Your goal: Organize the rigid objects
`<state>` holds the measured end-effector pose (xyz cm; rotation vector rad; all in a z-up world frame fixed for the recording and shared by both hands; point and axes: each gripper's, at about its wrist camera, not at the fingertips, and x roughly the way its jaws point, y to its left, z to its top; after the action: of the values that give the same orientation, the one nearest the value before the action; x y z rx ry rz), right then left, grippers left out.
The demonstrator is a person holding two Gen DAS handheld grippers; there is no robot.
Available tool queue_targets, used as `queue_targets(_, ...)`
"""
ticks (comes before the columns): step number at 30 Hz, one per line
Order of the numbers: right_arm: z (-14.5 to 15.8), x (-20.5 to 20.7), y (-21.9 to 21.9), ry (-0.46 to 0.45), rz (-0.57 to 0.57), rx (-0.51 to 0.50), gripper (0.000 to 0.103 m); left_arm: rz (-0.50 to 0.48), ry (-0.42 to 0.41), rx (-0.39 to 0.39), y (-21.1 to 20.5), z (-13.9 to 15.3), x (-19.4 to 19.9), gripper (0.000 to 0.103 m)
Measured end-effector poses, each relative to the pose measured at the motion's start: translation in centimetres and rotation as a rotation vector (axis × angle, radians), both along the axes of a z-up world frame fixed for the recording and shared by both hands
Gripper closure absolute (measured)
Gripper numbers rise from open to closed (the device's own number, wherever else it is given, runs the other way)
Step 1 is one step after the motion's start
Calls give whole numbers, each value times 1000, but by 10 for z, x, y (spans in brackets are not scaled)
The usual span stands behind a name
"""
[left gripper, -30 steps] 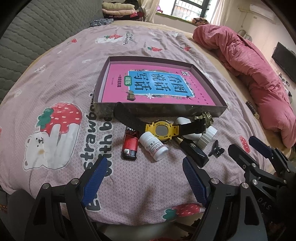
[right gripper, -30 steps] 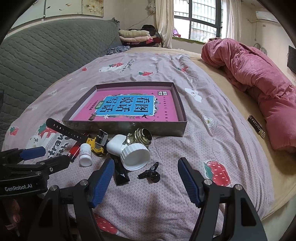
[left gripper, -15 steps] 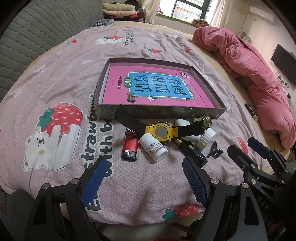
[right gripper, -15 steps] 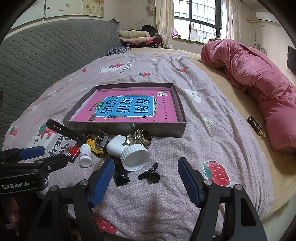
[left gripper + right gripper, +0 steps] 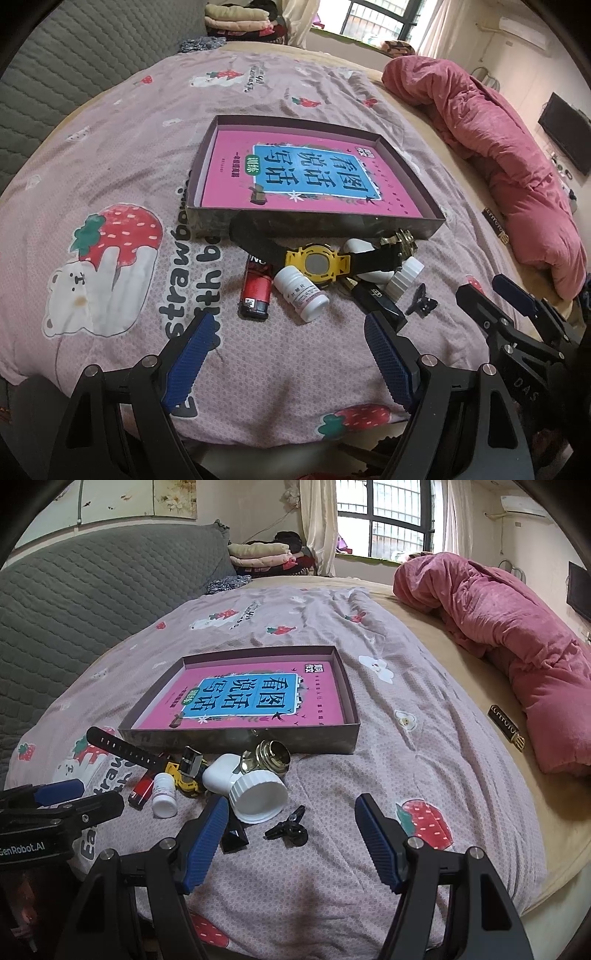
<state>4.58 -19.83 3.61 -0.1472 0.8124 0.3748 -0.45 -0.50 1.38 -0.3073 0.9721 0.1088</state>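
Observation:
A shallow dark box [image 5: 207, 151] [image 5: 351, 690] with a pink book [image 5: 306, 173] [image 5: 251, 698] in it lies on the bed. In front of it lies a small pile: a yellow watch [image 5: 317, 262] [image 5: 184, 771], a red lighter [image 5: 255, 288] [image 5: 142, 790], a small white pill bottle [image 5: 301, 291] [image 5: 164, 794], a white jar [image 5: 255, 794], a gold cap [image 5: 271, 758], a black rectangular case [image 5: 376, 299] [image 5: 234, 838] and a black clip [image 5: 421, 301] [image 5: 290, 829]. My left gripper [image 5: 286, 350] is open, just short of the pill bottle. My right gripper [image 5: 291, 829] is open, around the clip's spot but above it.
A pink strawberry-print sheet [image 5: 110, 155] covers the bed. A rolled red quilt [image 5: 509, 155] [image 5: 517, 635] lies on the right. A grey padded headboard [image 5: 74, 602] is on the left. A small black and gold bar [image 5: 504, 727] lies near the quilt.
Both grippers have drawn back slightly; the box and pile appear a little farther off. Nothing was taken hold of.

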Motion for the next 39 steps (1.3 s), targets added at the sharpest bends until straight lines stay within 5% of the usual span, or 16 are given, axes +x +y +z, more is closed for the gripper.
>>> queue_targets(25,-31,9,-5,111,80,-18,32,-43,107,-45,-20,-36,17,19)
queue_targets(39,-56,21,0,146,61,-70,32,72,161,-178,-7,-48,41,19)
